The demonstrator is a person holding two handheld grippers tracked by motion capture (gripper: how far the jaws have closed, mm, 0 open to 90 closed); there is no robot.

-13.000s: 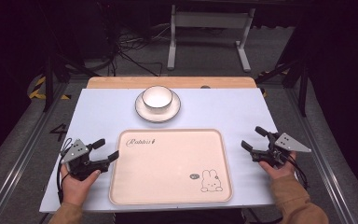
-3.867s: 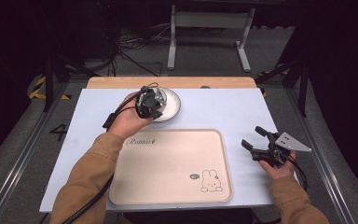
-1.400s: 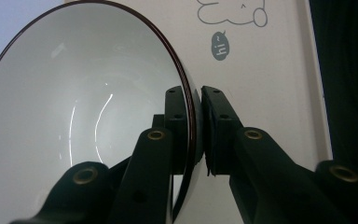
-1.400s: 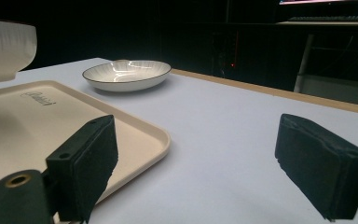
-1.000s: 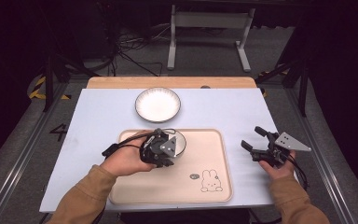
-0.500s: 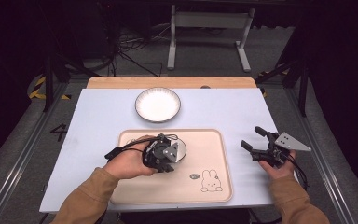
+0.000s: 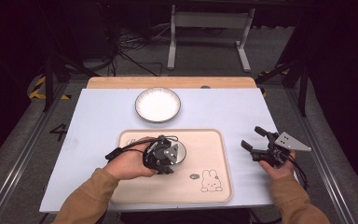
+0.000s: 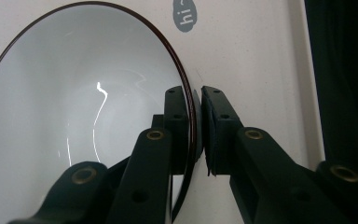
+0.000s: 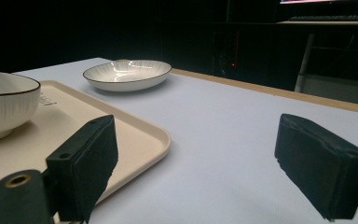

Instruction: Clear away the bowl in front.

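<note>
- The white bowl [image 8: 74, 116] sits on the cream tray [image 7: 214, 196], near its middle.
- The left tongs [image 8: 196, 116] pinch the bowl's thin dark rim, one jaw inside and one outside.
- The bowl looks hard, smooth and shiny, so it may slip, and it may break if dropped.
- The rim is the best place to hold it.
- The right tongs [image 9: 196, 163] are spread wide over the table [image 9: 223, 121], holding nothing.
- A plate [image 7: 158, 104] sits behind the tray.
</note>
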